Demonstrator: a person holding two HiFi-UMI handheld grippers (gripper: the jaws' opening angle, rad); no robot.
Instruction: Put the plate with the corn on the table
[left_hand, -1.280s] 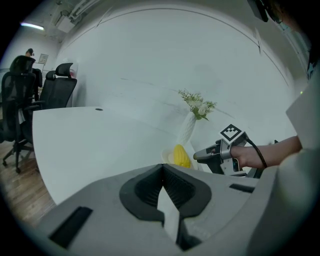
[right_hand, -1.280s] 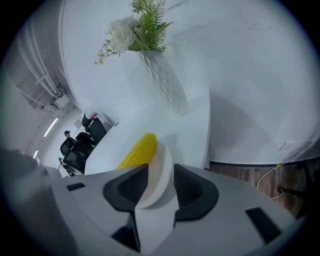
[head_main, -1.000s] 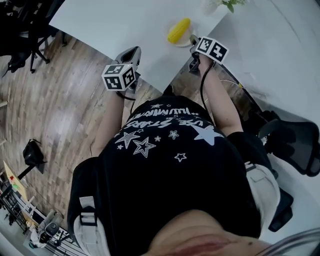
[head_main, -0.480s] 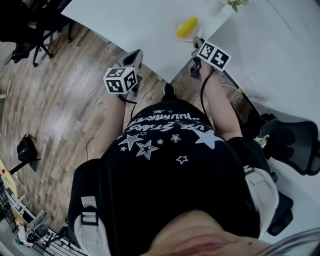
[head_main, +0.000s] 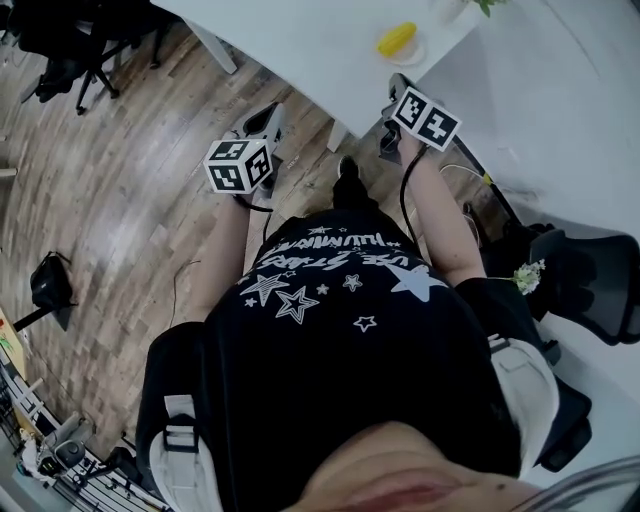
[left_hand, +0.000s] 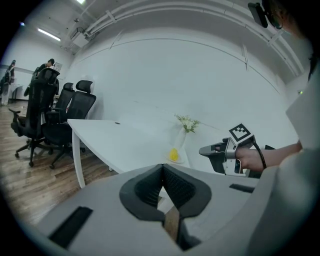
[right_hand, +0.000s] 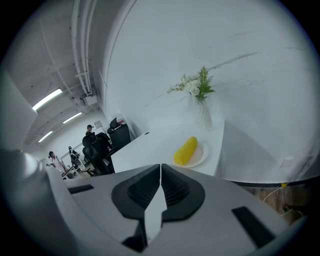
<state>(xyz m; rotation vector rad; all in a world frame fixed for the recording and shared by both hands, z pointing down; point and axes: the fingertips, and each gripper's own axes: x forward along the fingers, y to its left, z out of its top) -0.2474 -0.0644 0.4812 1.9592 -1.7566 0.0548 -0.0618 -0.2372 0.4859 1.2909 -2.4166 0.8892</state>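
Note:
A yellow corn cob (head_main: 397, 38) lies on a small white plate (head_main: 411, 51) near the corner of the white table (head_main: 300, 40); both also show in the right gripper view as the corn cob (right_hand: 185, 150) and the plate (right_hand: 200, 156). My right gripper (head_main: 396, 82) hangs short of the table edge, clear of the plate. Its jaws have just been closing and now meet with nothing between them (right_hand: 160, 167). My left gripper (head_main: 271, 110) is over the wooden floor beside the table, its jaws together and empty (left_hand: 161, 168). The left gripper view also catches the right gripper (left_hand: 212, 151).
A white vase with flowers (right_hand: 202, 111) stands behind the plate. Black office chairs (left_hand: 47, 107) stand by the table's far end, and another chair (head_main: 590, 280) is at my right. A cable (head_main: 470, 170) runs along the floor near the wall.
Both grippers have drawn back from the table edge. The right gripper, close to the plate before, is now away from it; plate and corn stay on the table.

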